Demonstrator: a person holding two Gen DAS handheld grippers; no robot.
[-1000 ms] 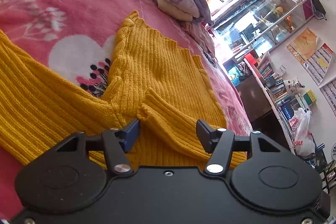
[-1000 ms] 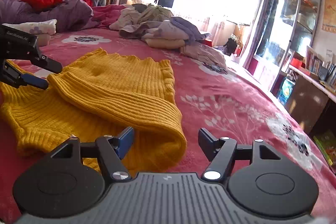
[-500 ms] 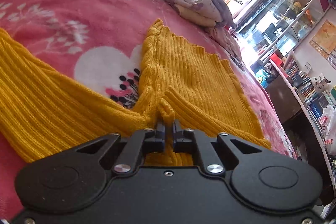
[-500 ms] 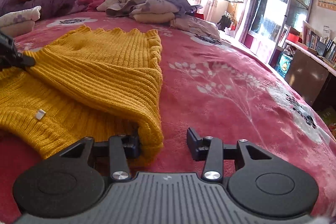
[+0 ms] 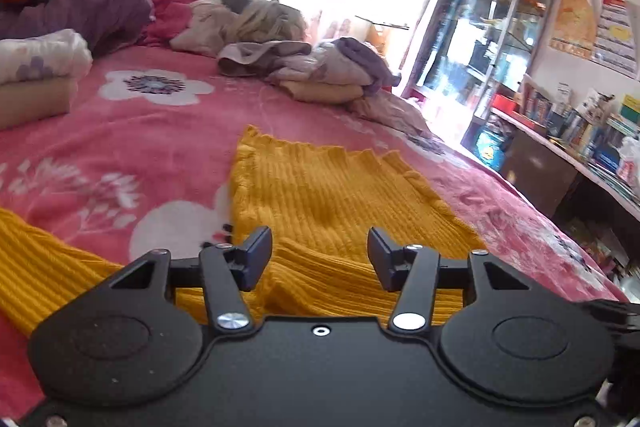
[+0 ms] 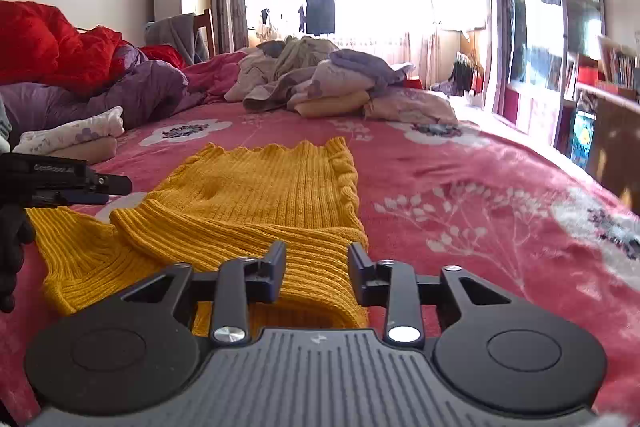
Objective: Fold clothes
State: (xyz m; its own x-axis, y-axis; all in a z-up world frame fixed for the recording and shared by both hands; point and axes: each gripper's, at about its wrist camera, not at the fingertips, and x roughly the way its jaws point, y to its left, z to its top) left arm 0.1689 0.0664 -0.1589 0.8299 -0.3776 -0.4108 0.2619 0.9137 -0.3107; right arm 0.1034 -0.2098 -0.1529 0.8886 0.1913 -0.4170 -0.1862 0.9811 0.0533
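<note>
The yellow knit sweater (image 6: 256, 211) lies flat on the bed (image 6: 480, 211), on its pink flowered blanket, toward the near edge, with its wavy hem pointing to the far end where a heap of unfolded clothes (image 6: 332, 83) sits. One sleeve is folded across the body of the garment, and its cuff end reaches the near edge, right under the right tool.

The right hand-held gripper (image 6: 317, 273) points forward and a little down along the bed, held level side to side. Its jaws have just been closing and now stand narrow, with the folded ribbed sleeve between them; the left finger (image 6: 276, 267) touches the knit, while the right finger (image 6: 360, 279) sits at the sleeve's outer edge (whether it presses the cloth cannot be told).

The left hand-held gripper (image 5: 320, 255) also tilts slightly downward, hovering over the sweater's shoulder area near the bed's left side. Its jaws have just been opening and stand moderately wide, the fingers clear of the fabric that lies below and between them. In the right wrist view this left tool appears at the left border, held by a dark-gloved hand (image 6: 12, 251), its fingers lying nearly level above the blanket, just beside the other sleeve.
</note>
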